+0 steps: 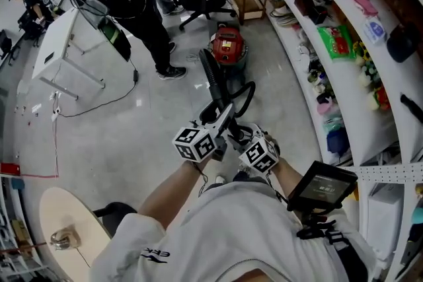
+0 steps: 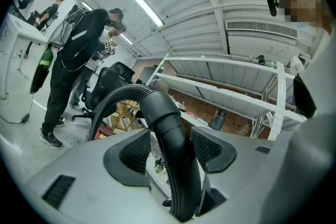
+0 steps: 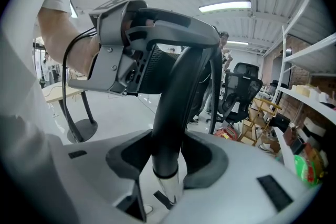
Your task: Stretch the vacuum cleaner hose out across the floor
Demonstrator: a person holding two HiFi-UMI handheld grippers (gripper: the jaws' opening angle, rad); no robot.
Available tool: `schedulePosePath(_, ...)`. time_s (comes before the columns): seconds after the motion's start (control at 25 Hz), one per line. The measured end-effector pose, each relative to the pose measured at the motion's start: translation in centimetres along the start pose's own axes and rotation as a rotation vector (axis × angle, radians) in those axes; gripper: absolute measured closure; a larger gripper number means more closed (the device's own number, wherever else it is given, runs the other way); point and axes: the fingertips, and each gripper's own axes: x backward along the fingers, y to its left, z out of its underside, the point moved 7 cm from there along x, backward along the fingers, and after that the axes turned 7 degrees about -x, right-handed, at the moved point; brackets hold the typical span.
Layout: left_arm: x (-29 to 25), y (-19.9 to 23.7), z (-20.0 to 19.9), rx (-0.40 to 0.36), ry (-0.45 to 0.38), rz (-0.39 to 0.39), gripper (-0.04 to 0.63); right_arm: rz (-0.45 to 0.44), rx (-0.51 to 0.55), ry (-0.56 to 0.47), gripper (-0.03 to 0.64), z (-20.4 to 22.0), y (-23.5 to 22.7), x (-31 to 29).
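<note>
Clenching the hose (image 1: 211, 76) end, left gripper (image 2: 169, 149) and right gripper (image 3: 168, 153) sit side by side; it runs ahead to the red vacuum cleaner (image 1: 227, 44), so backing away should stretch it.

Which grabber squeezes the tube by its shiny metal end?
The right gripper: its tube shows a shiny metal end at the jaws. The left gripper holds the curved bend beside the ribbed hose.

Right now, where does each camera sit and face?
Head view: on the head, steeply down at floor, vacuum cleaner, left gripper, right gripper, forearms.
Left gripper view: on that gripper, level past the gripped hose toward shelves; shirt at right.
Right gripper view: on that gripper, facing the gripped pipe; left forearm above.
Shared: office chair in both gripper views.
</note>
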Motion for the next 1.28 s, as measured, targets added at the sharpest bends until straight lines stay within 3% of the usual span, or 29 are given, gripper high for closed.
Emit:
schedulePosePath(0.52,6.8,-2.0,2.9,0.041,0.012,-0.003,0.360,-0.015,-0.001,0.048,0.453,2.0,7.4,1.8)
schedulePosePath(1.04,11.5,-9.4,6.1,0.013,-0.097,-0.176,0.362,-0.158,0.132,0.020,0.451,5.7,10.4,7.2)
schedulePosePath(1.28,13.8,-13.4,8.3,0.020,-0.109,-0.233,0.362,-0.213,0.164,0.013,0.451,8.1,12.4,10.7)
